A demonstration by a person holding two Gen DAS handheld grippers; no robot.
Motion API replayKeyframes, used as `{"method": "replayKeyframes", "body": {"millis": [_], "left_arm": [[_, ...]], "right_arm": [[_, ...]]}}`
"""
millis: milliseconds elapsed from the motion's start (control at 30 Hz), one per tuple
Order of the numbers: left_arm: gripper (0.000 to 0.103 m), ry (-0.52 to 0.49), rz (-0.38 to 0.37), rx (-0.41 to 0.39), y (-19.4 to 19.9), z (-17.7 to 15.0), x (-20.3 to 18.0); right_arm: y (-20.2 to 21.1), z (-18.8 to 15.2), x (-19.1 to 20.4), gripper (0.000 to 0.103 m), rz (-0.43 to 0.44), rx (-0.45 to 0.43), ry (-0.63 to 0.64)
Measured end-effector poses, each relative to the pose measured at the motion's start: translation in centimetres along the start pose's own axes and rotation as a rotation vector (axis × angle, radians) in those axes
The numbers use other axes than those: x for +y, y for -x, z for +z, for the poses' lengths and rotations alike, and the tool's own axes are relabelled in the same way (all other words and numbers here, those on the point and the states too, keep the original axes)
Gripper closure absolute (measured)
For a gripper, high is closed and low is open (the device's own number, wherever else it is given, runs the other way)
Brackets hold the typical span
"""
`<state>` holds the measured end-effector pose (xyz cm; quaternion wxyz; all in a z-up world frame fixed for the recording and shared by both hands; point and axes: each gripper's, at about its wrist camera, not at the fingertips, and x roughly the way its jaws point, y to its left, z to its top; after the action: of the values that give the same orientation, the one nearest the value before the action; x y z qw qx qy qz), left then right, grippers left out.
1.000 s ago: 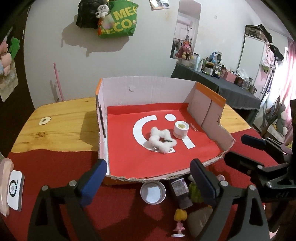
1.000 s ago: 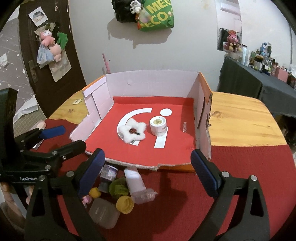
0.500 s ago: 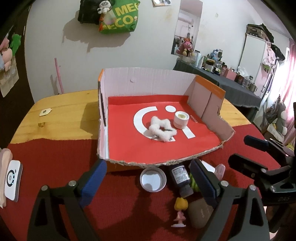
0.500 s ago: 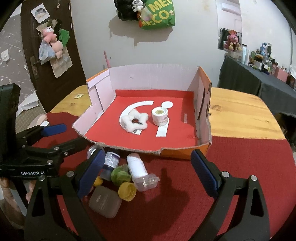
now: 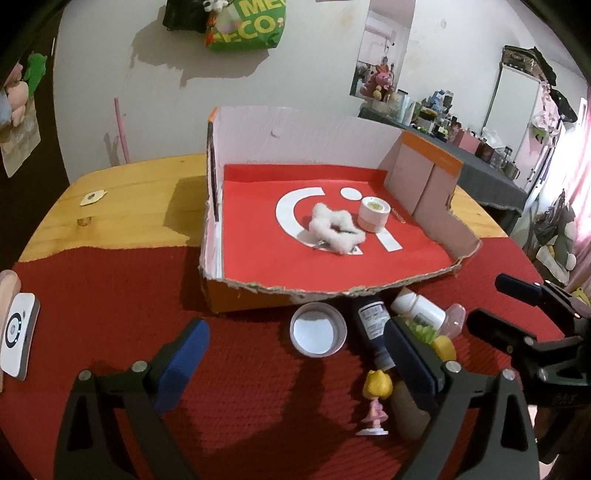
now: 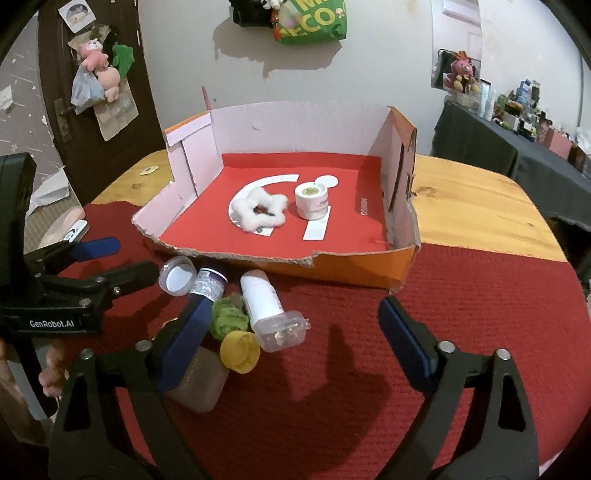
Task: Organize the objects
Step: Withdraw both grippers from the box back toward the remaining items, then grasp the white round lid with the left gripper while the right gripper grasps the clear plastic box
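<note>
while your right tool (image 6: 291, 328) has just been narrowing around nothing, its left pad half hides the brown box (image 6: 199, 384); your left tool (image 5: 295, 354) gapes empty.

the left gripper (image 6: 110, 258) body reads "genrobot.ai". the green bag (image 6: 314, 22) on the wall shows partial letters "eco". the box's (image 6: 354, 266) small print is unreadable.

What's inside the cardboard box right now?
In the cardboard box: a fluffy white hair clip and a small white jar, side by side. Nothing there looks covered.
</note>
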<state>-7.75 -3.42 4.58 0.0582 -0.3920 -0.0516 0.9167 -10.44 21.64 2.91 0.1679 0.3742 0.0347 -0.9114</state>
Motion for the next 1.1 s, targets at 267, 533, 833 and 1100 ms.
{"method": "replayKeyframes", "body": {"millis": [267,533,833,1100], "left_arm": [[0.006,-0.005,0.003,0.021,-0.7,-0.4,0.2],[0.01,-0.004,0.013,0.054,-1.8,-0.8,0.3],[0.014,-0.015,0.013,0.078,-2.8,-0.9,0.2],[0.015,-0.019,0.012,0.101,-3.7,-0.7,0.1]], "right_arm": [[-1.0,-0.8,-0.7,0.037,0.005,0.04,-0.013],[-2.0,-1.4,-0.8,0.037,0.005,0.064,-0.015],[-2.8,-1.6,-1.1,0.041,0.019,0.087,-0.024],[-3.4,-1.6,-1.5,0.046,0.066,0.102,-0.049]]}}
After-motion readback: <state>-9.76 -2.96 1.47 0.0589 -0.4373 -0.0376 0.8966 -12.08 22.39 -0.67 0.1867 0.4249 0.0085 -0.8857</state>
